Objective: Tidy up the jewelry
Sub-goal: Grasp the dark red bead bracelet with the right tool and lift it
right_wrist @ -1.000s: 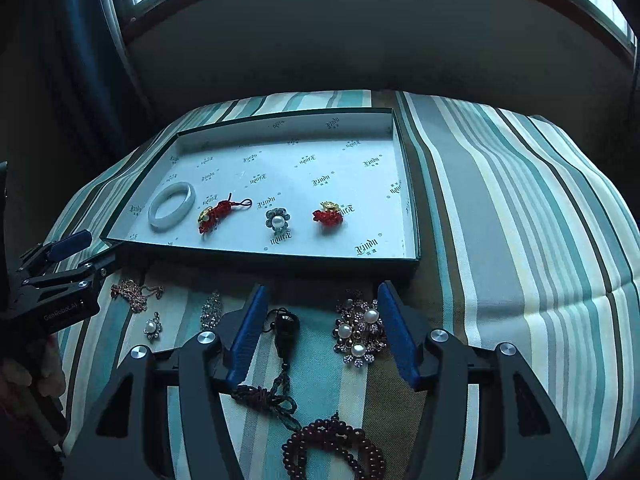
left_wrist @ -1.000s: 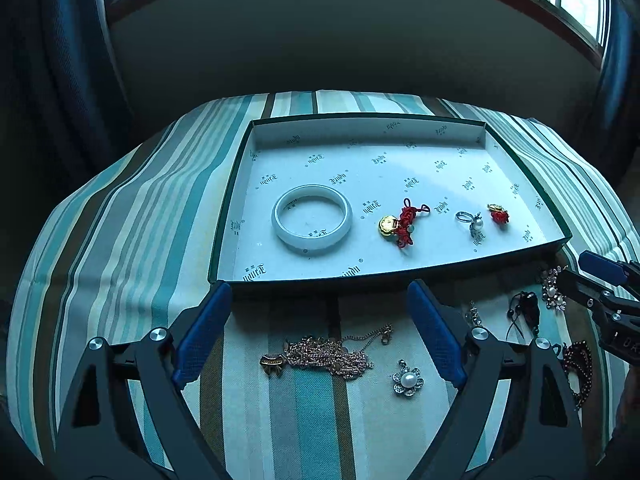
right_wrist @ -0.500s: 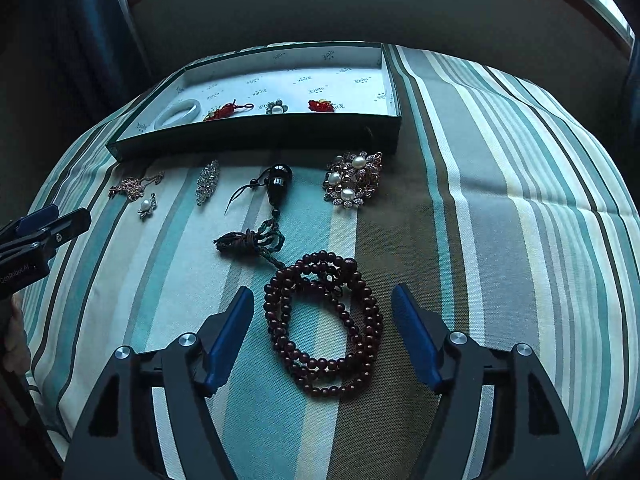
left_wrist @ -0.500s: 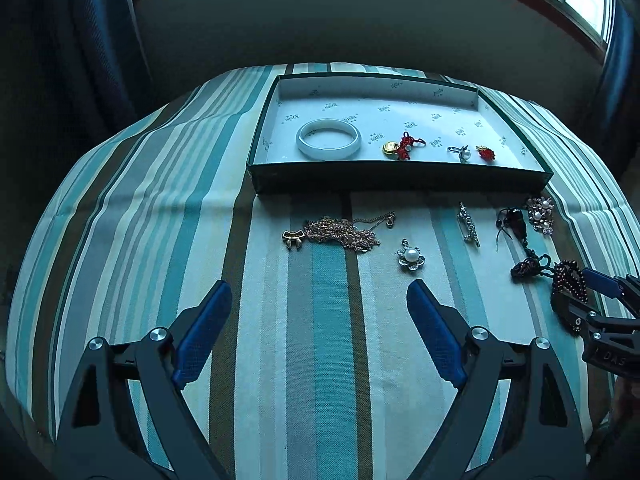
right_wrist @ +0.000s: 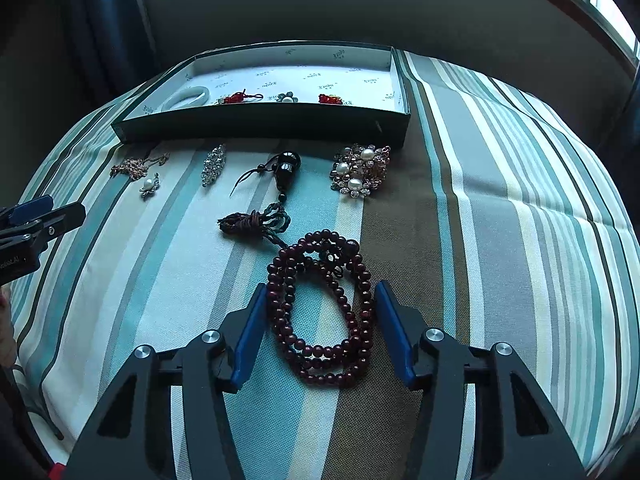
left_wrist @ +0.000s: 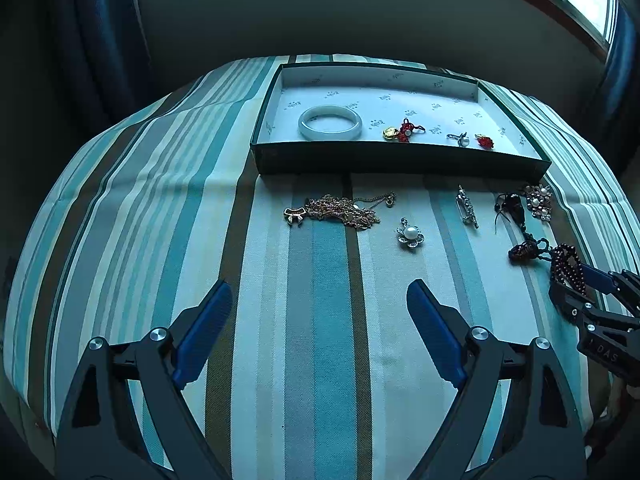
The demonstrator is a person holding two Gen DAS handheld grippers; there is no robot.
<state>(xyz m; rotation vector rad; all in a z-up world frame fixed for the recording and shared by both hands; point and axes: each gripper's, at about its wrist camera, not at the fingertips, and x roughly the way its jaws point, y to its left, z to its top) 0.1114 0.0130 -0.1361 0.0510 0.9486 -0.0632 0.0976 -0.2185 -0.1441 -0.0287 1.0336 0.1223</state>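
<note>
A dark green tray (left_wrist: 400, 160) with a white floor holds a white bangle (left_wrist: 330, 122), a gold and red charm (left_wrist: 402, 132), a pearl ring (left_wrist: 460, 139) and a red charm (left_wrist: 485, 142). On the striped cloth lie a gold chain (left_wrist: 340, 210), a pearl flower pendant (left_wrist: 410, 234), a crystal brooch (right_wrist: 214, 164), a black pendant on a cord (right_wrist: 286, 168), a pearl cluster brooch (right_wrist: 360, 170) and a dark red bead strand (right_wrist: 320, 308). My right gripper (right_wrist: 320, 328) is open, its fingers either side of the bead strand. My left gripper (left_wrist: 320, 332) is open and empty over bare cloth.
The striped cloth (left_wrist: 160, 240) covers a raised surface that drops away at the left, right and near edges. A dark wall and curtains stand behind the tray. The right gripper shows at the right edge of the left wrist view (left_wrist: 600, 304).
Both grippers have pulled back from the tray toward the near edge. The right gripper has narrowed and come down around the bead strand.
</note>
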